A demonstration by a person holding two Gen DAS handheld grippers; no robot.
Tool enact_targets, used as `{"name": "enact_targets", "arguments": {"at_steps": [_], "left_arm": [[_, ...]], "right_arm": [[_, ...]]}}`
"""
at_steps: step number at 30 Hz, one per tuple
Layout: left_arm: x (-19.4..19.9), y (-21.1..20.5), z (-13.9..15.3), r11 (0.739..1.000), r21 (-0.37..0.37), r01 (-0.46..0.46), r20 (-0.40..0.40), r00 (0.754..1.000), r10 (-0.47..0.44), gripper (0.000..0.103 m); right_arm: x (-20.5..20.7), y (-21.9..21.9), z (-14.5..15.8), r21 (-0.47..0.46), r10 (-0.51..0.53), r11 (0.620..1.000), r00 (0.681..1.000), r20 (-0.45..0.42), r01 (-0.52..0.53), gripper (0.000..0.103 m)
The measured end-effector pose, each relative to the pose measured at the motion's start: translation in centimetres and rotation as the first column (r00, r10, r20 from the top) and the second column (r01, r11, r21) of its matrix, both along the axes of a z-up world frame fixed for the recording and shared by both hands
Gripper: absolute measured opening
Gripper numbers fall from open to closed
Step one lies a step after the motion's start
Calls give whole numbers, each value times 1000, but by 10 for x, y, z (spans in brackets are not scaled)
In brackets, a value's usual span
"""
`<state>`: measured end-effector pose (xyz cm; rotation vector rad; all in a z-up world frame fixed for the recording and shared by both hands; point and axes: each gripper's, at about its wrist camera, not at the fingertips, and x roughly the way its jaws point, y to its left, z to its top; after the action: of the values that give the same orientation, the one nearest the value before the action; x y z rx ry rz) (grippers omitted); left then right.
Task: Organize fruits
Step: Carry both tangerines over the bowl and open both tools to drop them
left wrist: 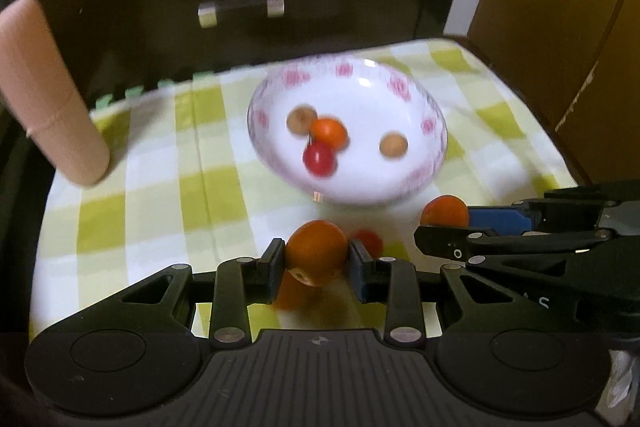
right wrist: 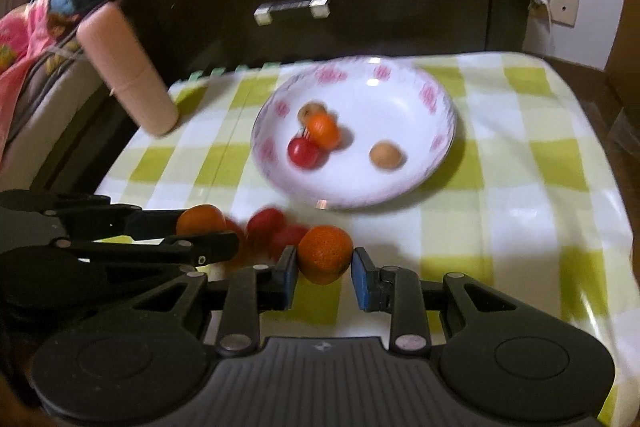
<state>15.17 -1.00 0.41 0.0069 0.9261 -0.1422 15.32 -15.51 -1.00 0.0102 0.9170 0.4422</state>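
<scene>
Left wrist view: the left claw [left wrist: 316,263] is seen clamped on an orange fruit [left wrist: 316,253], gripped between its two blue-faced pads.
Left claw, from the right wrist view: it [right wrist: 224,233] enters from the left, an orange fruit [right wrist: 200,219] held at its tip.
Right claw: it [right wrist: 325,263] is seen clamped on a second orange fruit [right wrist: 325,254]; the left pad touches the fruit, and contact at the right pad is not clearly resolved.
Right claw, from the left wrist view: it [left wrist: 444,223] enters from the right with its orange fruit [left wrist: 445,211] at the tip.
Bowl: a white bowl [right wrist: 424,163] with a pink flower pattern on the rim is set on the desk beyond both claws.
Bowl contents: one red fruit [right wrist: 303,152], one orange fruit [right wrist: 323,131] and two small brown fruits [right wrist: 384,155] [right wrist: 309,111] are held inside.
Loose fruit: red fruits [right wrist: 276,227] are left on the desk between the two claws, blurred.
Desk: it is covered by a cloth [right wrist: 520,155] checked in yellow-green and white.
Cylinder: a pale pink cylinder [right wrist: 128,71] is seen tilted at the cloth's far left corner.
Cabinet: a dark drawer front with a metal handle [right wrist: 292,9] stands behind the desk.
Writing: a letter "S" [left wrist: 544,303] is read on the right claw's body; no other marking is legible.
</scene>
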Motion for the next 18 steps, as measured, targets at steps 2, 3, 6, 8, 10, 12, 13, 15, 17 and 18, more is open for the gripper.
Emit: {"name": "enact_targets", "arguments": {"at_steps": [2, 3, 6, 8, 10, 12, 13, 15, 17, 18], "left_arm": [[10, 0, 3, 1000, -5, -4, 12, 1000, 4, 40], [15, 0, 3, 1000, -9, -7, 17, 1000, 7, 40], [31, 1, 3, 1000, -14, -14, 23, 1000, 14, 40], [40, 0, 2, 1000, -9, -15, 24, 1000, 15, 40], [48, 0, -1, 1000, -4, -14, 22, 1000, 14, 40], [55, 1, -6, 1000, -5, -13, 15, 1000, 13, 40], [58, 1, -8, 1000, -5, -13, 11, 1000, 13, 40], [63, 1, -13, 1000, -6, -16, 2, 1000, 16, 40], [67, 2, -16, 1000, 0, -19, 2, 1000, 19, 40], [69, 1, -16, 1000, 9, -18, 10, 1000, 18, 40]], "right_arm": [[11, -2, 3, 19, -15, 1000, 1000, 7, 15, 28], [16, -3, 4, 28, -20, 999, 1000, 8, 20, 28], [33, -4, 6, 42, -32, 999, 999, 16, 32, 28], [44, -3, 5, 43, -39, 998, 999, 20, 38, 28], [53, -3, 3, 41, -42, 998, 999, 20, 41, 28], [62, -2, 0, 33, -40, 999, 999, 19, 39, 28], [65, -2, -2, 28, -37, 999, 999, 19, 37, 28], [71, -2, -6, 21, -33, 999, 999, 16, 33, 28], [77, -2, -11, 20, -34, 999, 999, 12, 34, 28], [79, -2, -13, 21, -36, 999, 999, 10, 36, 28]]}}
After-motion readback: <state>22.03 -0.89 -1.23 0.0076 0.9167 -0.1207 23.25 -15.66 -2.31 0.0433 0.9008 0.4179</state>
